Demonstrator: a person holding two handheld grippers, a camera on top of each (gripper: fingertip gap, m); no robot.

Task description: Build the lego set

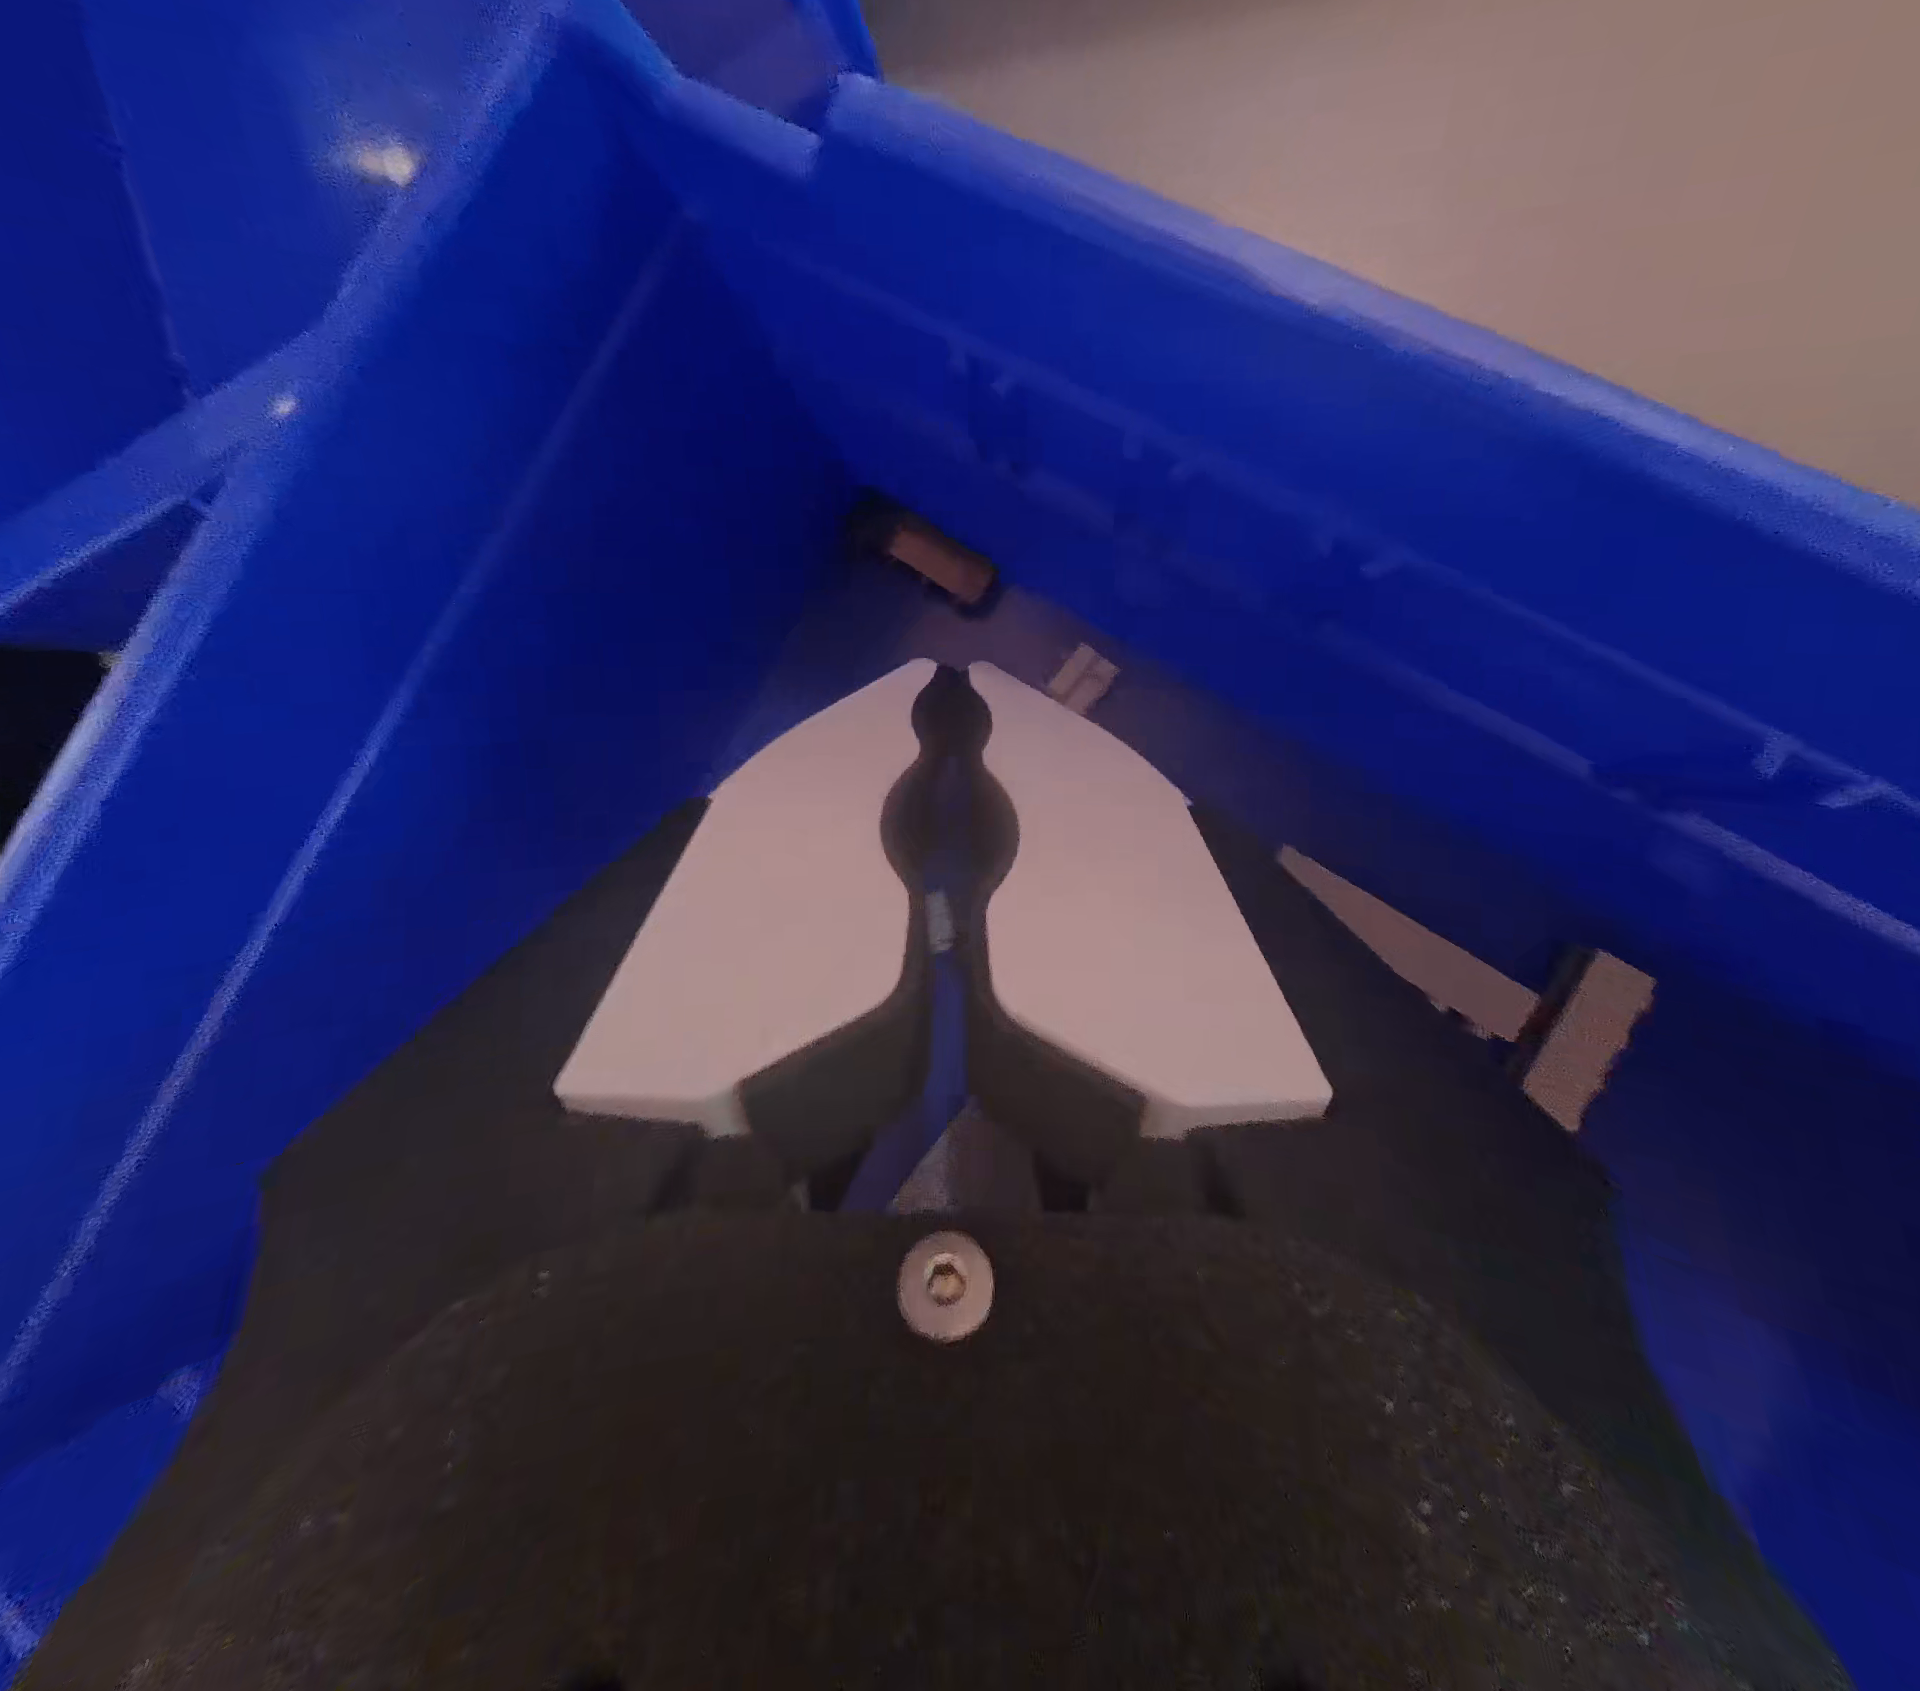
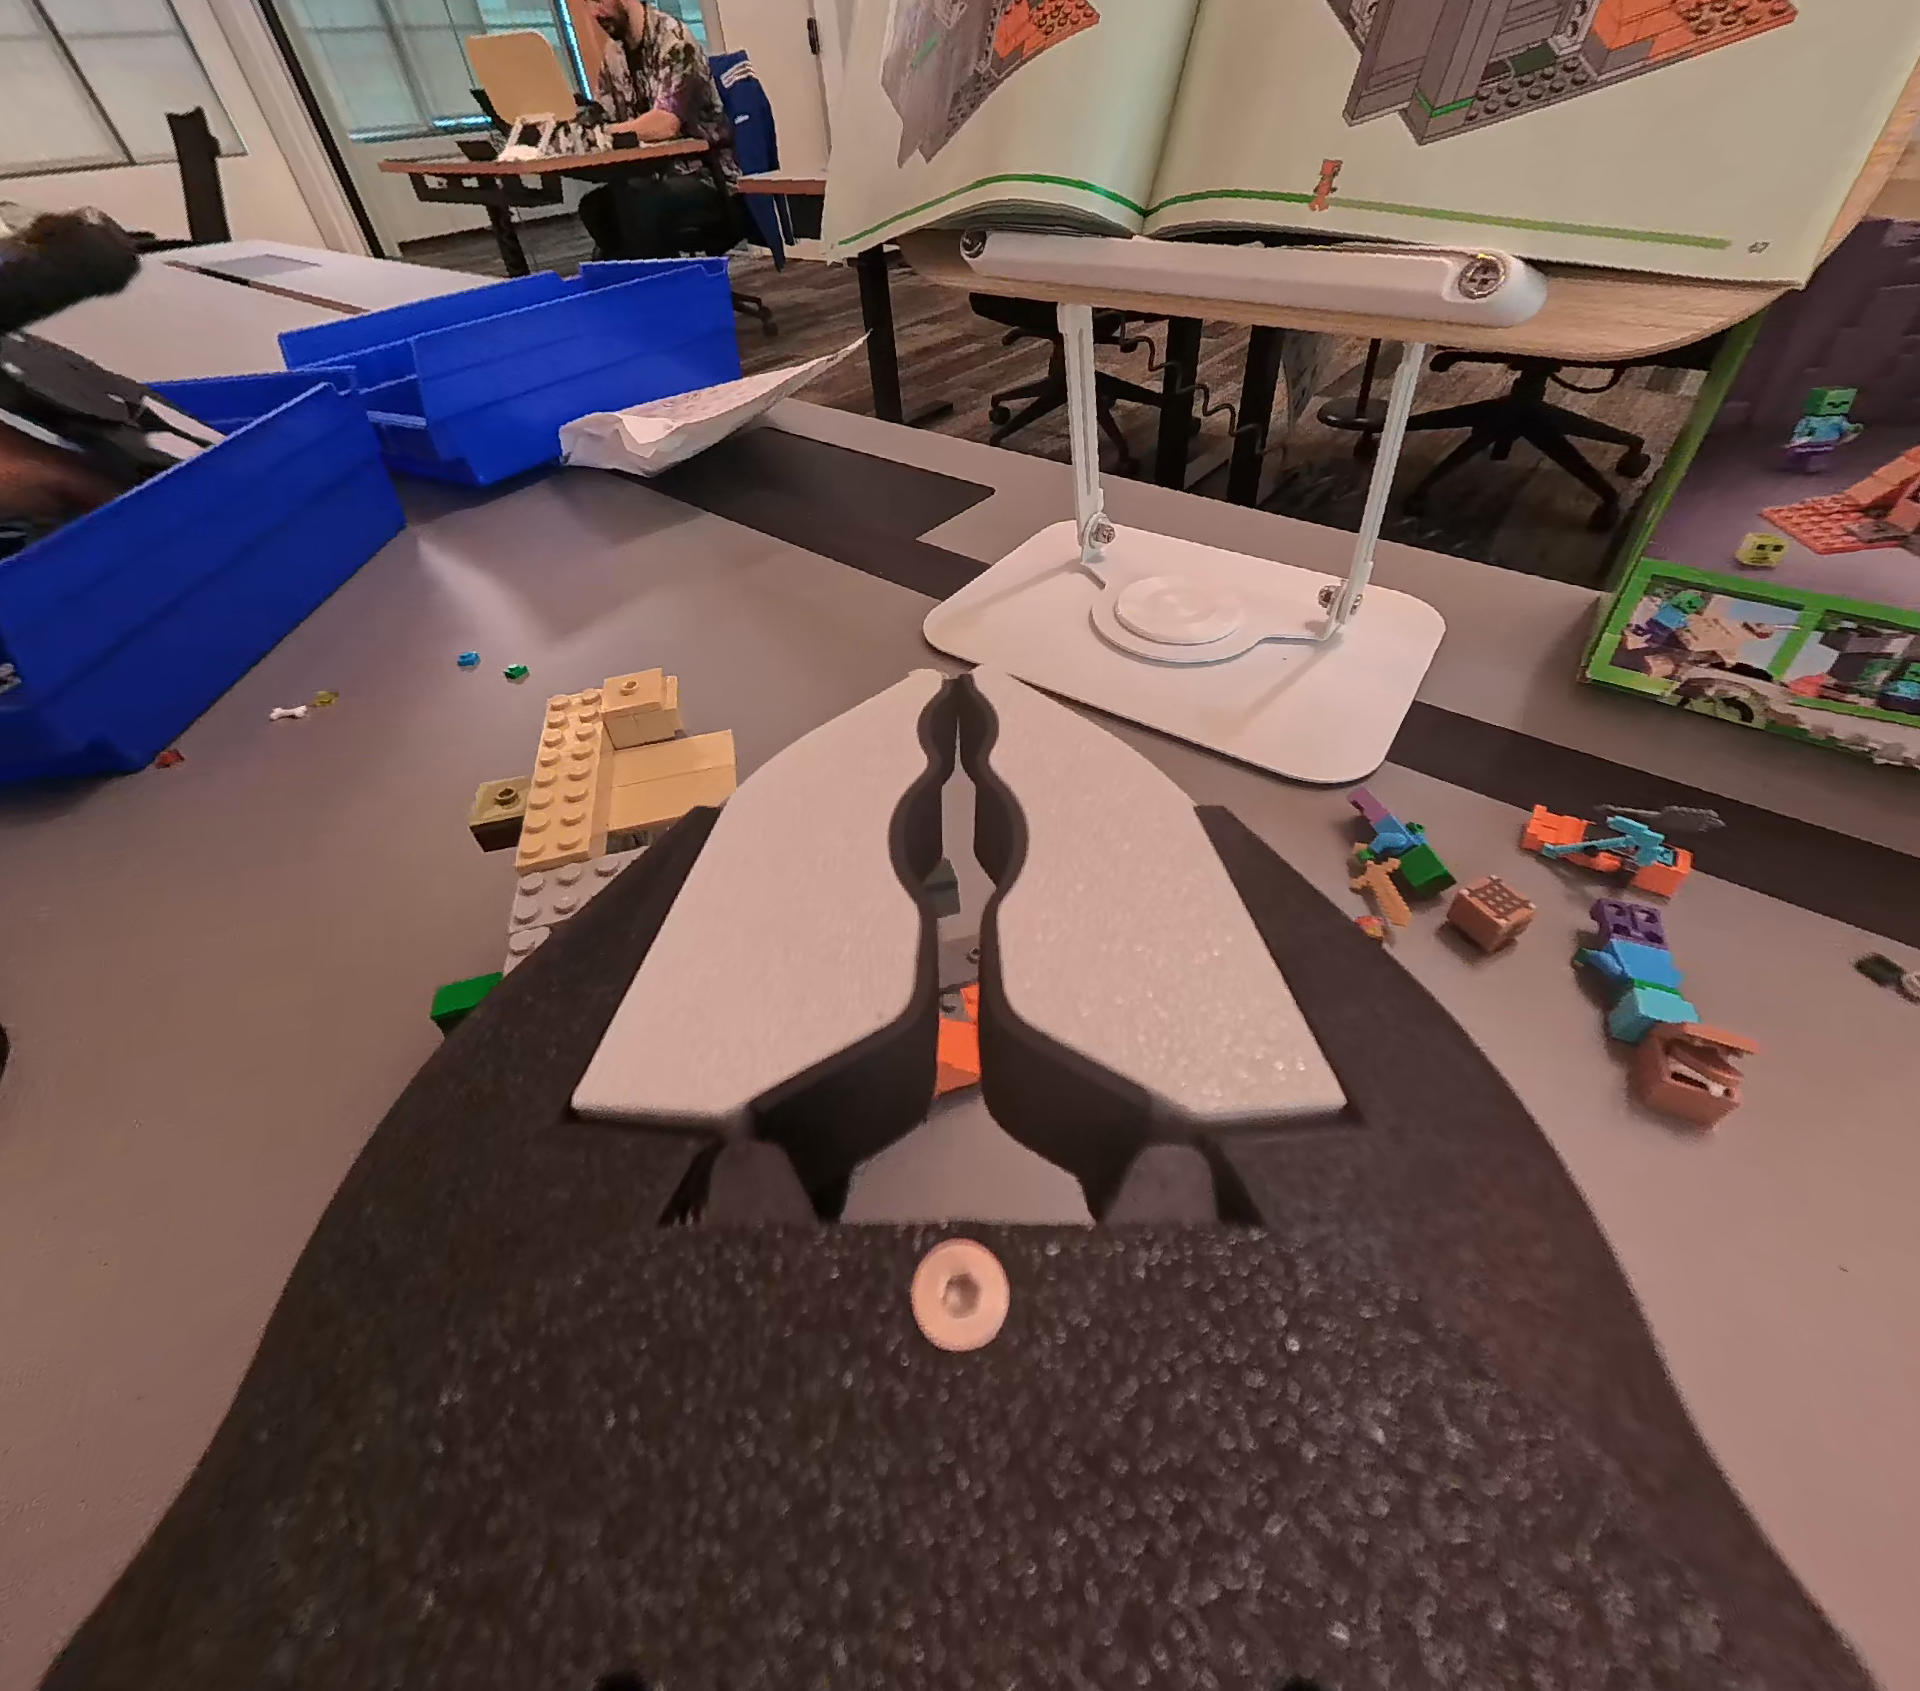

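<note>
In the left wrist view my left gripper (image 1: 951, 677) reaches down into a blue bin (image 1: 1247, 415), close to its inner corner. Its fingers (image 1: 790, 914) are shut tip to tip, and I cannot make out a piece between them. A small tan cylinder piece (image 1: 935, 566) lies in the corner just past the tips, and a small pale piece (image 1: 1081, 673) lies to their right. In the right wrist view my right gripper (image 2: 956, 683) is shut with nothing between its tips, and it hovers over the partly built model of tan bricks (image 2: 603, 768) on a grey plate (image 2: 561, 898).
An open instruction booklet (image 2: 1351, 31) sits on a white stand (image 2: 1195, 654) behind the model. The set's box (image 2: 1787, 581) stands at the right, with small figures and loose pieces (image 2: 1642, 976) near it. Blue bins (image 2: 208, 550) and a crumpled paper bag (image 2: 707, 415) are at the left. A person sits at a far desk. The left gripper's tips are roughly 55 cm from the right gripper's.
</note>
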